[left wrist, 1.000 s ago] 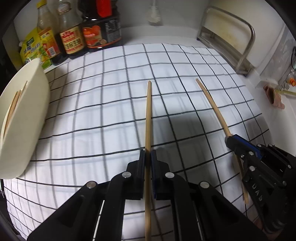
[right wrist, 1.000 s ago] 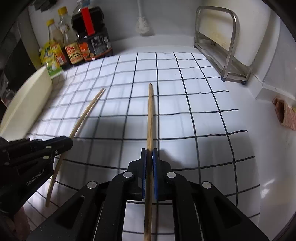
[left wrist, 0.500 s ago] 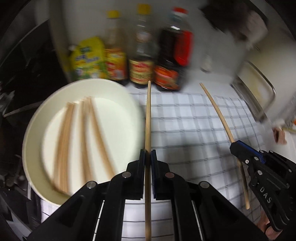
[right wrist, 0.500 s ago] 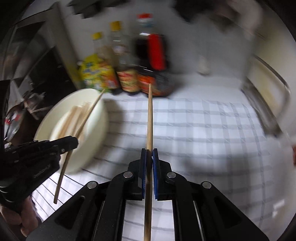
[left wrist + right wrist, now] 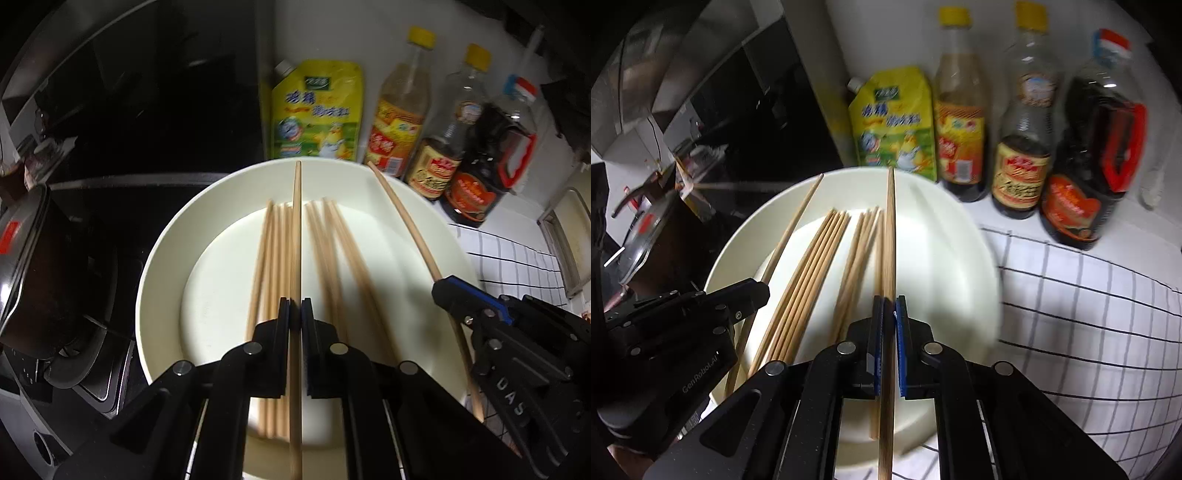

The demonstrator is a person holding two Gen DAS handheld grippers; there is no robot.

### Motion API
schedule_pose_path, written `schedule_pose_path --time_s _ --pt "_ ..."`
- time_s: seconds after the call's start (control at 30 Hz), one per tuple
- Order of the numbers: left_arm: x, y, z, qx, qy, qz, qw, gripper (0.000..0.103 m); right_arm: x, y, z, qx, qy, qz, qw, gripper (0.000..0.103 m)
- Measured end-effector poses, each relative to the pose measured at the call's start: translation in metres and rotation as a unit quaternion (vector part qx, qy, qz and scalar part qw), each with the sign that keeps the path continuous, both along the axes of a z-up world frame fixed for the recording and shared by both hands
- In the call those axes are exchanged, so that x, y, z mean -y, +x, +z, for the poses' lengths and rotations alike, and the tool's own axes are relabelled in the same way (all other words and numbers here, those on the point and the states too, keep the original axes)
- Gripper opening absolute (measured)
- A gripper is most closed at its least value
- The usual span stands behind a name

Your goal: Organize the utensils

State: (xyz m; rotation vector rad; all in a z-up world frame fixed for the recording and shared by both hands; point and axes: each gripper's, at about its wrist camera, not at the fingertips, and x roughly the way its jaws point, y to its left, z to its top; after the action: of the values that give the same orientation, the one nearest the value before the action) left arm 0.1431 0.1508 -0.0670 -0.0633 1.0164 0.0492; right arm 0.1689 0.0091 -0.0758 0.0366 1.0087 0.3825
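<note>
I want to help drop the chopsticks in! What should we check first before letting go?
1. Left gripper shut on its chopstick: ok.
2. Right gripper shut on its chopstick: ok.
3. Both held chopsticks over the white plate: ok.
4. They line up with the chopsticks lying on the plate: ok.
5. Height above the plate: cannot tell.
6. Sauce bottles out of the way: ok.

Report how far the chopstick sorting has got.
Done: a bundle of loose chopsticks already lies in the white plate. In hand: the left tool is shut on one chopstick and the right tool on another chopstick, both held over the plate. Left: release these two onto the pile. No other stray chopsticks show on the checked cloth in view.
</note>
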Motion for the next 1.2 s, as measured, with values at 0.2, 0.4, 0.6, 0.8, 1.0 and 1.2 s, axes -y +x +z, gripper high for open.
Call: schedule_pose_path --time_s 0.2,0.4,0.6,0.8,1.0,1.2 --pt "-0.012 0.006 -0.008 -0.013 -0.010 0.010 0.9998 0.008 -0.011 0.008 -0.010 -0.016 -0.004 0.007 1.000 0.007" --pt "-0.025 0.004 -0.003 -0.009 -0.015 0.034 0.9993 0.071 -0.004 0.007 -0.001 -0.005 -0.002 -0.008 1.000 0.021" --pt "-0.028 -0.005 0.010 -0.006 -0.013 0.046 0.9988 0.074 0.008 -0.004 0.009 0.004 -0.005 -0.025 1.000 0.029" --pt "-0.025 -0.018 0.020 0.001 -0.009 0.046 0.9989 0.075 0.016 -0.021 0.019 0.009 -0.012 -0.028 0.999 0.037" --pt "-0.020 -0.029 0.031 0.008 -0.004 0.047 0.9988 0.077 0.019 -0.033 0.028 0.015 -0.011 -0.027 0.999 0.047" --pt "-0.019 -0.038 0.036 0.011 -0.001 0.051 0.9986 0.081 0.019 -0.043 0.033 0.017 -0.013 -0.021 1.000 0.048"
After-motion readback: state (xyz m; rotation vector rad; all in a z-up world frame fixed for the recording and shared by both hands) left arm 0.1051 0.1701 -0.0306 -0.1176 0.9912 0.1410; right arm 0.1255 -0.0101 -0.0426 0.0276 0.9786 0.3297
